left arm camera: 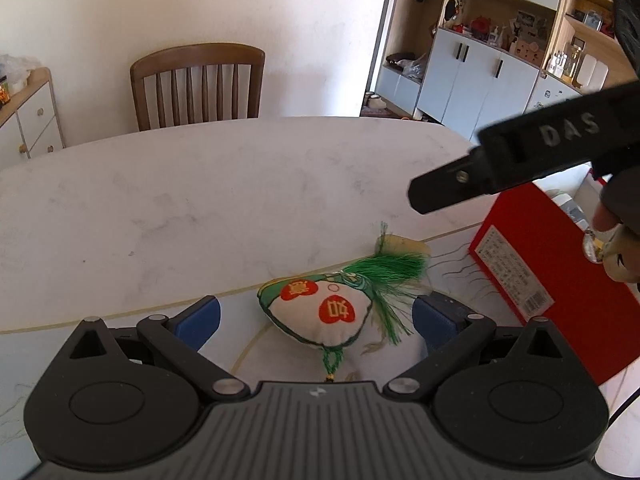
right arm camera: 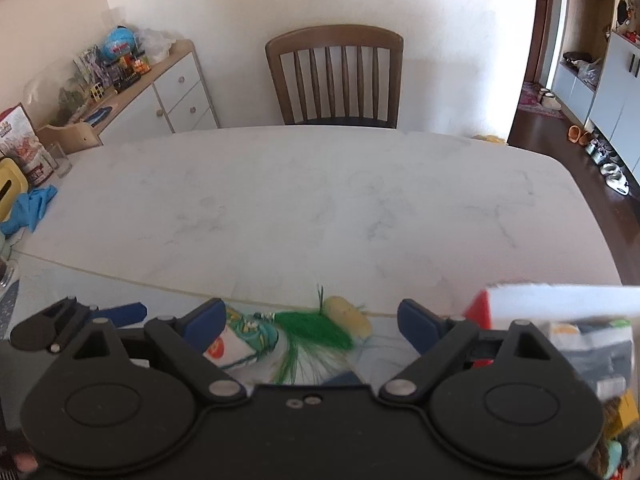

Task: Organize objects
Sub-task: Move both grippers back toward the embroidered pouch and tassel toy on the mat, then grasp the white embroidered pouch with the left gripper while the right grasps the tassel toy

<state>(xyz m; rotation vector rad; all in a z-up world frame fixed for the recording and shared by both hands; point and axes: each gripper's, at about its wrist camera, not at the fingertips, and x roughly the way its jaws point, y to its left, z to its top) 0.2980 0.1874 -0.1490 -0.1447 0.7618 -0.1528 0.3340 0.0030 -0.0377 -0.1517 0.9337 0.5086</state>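
Blue pads on the left gripper (left arm camera: pixel 316 322) fingers (left arm camera: pixel 200 320) spread wide, nothing clamped. Embroidered sachet (left arm camera: pixel 320 312) with green tassel (left arm camera: pixel 384 276) lies on the tabletop (left arm camera: pixel 200 208) between them, touching neither pad as far as the view shows. Pale yellow object (left arm camera: pixel 404 245) just beyond the tassel, touching or nearly so, cannot tell which.

Right gripper (right arm camera: pixel 308 320) fingers (right arm camera: pixel 418 322) also spread, released. Same sachet (right arm camera: pixel 236 340) sits by its left pad; tassel (right arm camera: pixel 316 330) and yellow object (right arm camera: pixel 348 316) lie in the gap.

Red box (left arm camera: pixel 532 288) stands right of the sachet, near the right pad of the left gripper; from the right wrist view its white top edge (right arm camera: pixel 560 300) is blurred, contents below not readable.

From the left wrist view the right gripper's black body marked "DAS" (left arm camera: pixel 520 152) slants in from the upper right, above the box and sachet; hand (left arm camera: pixel 608 240) behind it partly visible.

Left gripper (right arm camera: pixel 76 324) shows low left in the right wrist view, alongside.

Further out: wooden chair (right arm camera: pixel 336 76) at the far tabletop edge, blue cloth (right arm camera: pixel 30 210) at the left edge, cluttered sideboard (right arm camera: pixel 160 92) behind it.
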